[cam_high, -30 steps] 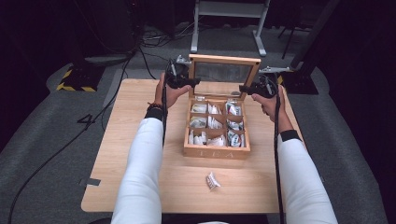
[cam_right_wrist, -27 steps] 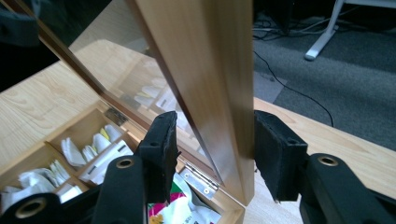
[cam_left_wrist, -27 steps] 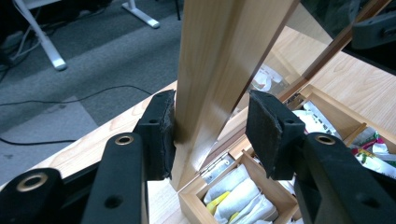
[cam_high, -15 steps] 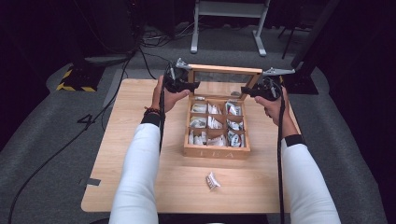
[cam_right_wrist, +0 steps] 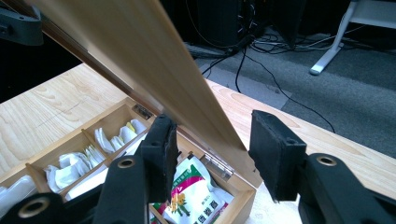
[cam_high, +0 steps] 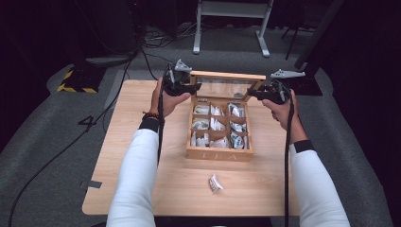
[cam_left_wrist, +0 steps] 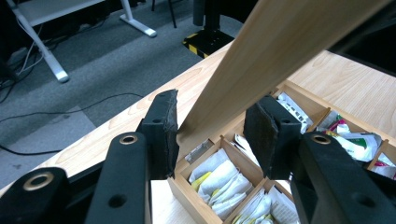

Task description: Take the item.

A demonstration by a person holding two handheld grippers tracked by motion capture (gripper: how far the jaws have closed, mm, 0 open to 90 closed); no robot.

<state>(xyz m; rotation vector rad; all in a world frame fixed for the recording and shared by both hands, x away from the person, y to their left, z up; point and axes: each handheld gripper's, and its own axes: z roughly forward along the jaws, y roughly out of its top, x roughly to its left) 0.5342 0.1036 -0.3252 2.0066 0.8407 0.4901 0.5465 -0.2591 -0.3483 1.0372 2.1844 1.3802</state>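
— Where is the tea box?
— The wooden box [cam_high: 220, 137] sits mid-surface [cam_high: 142, 189], its lid [cam_high: 227, 85] raised at the far side, tea bags in the compartments.
— And the tools?
— The left tool [cam_high: 195, 87] straddles the lid's left edge, the right tool [cam_high: 251, 93] its right edge. Both stand wide open, the wood between their jaws; neither clamps it.
— Anything else?
— One loose tea bag [cam_high: 215, 183] lies near the box's front.

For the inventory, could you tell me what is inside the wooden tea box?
The tea box holds packets in its compartments, white ones plus a colourful one. The raised lid hides part of the back row.
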